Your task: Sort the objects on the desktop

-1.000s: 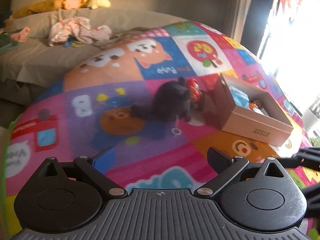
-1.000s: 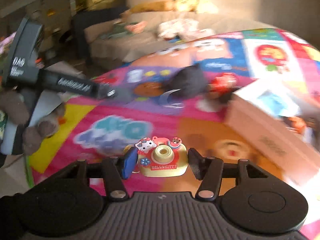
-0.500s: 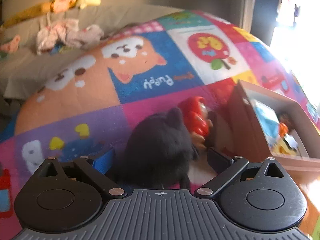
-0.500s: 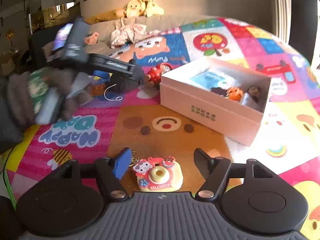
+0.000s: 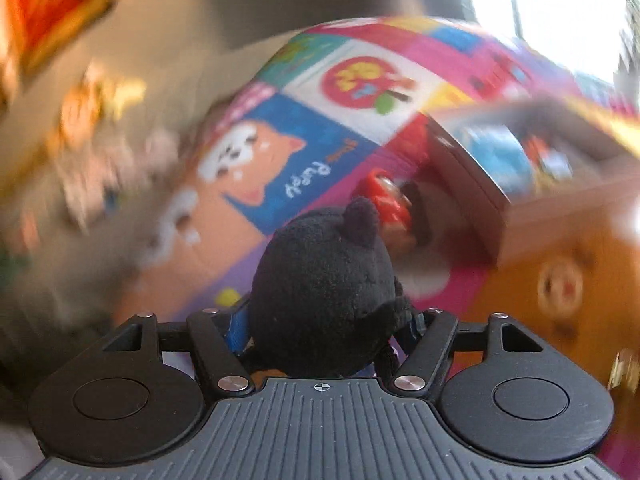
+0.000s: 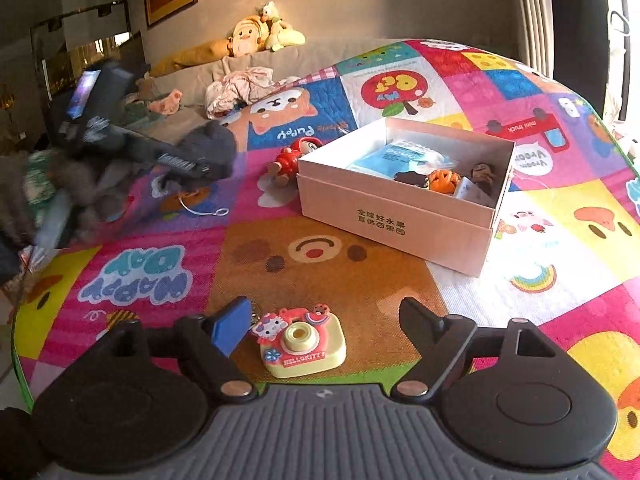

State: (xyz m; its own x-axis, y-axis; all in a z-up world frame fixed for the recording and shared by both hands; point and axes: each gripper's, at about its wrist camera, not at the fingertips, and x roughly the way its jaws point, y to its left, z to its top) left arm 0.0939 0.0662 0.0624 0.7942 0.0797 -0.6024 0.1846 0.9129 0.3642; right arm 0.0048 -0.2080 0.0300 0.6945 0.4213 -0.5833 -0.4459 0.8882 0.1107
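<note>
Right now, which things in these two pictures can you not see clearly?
- Left wrist view: box contents and red toy, smeared by motion blur.
- Left wrist view: black plush underside, hidden by the left gripper.
- Right wrist view: left gripper, blurred.

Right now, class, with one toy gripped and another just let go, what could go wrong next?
1. The left gripper, whose jaws have just been closing, pinches the soft black plush toy low; it might slip.
2. Its white cord could snag the red figurine beside the pink box.
</note>
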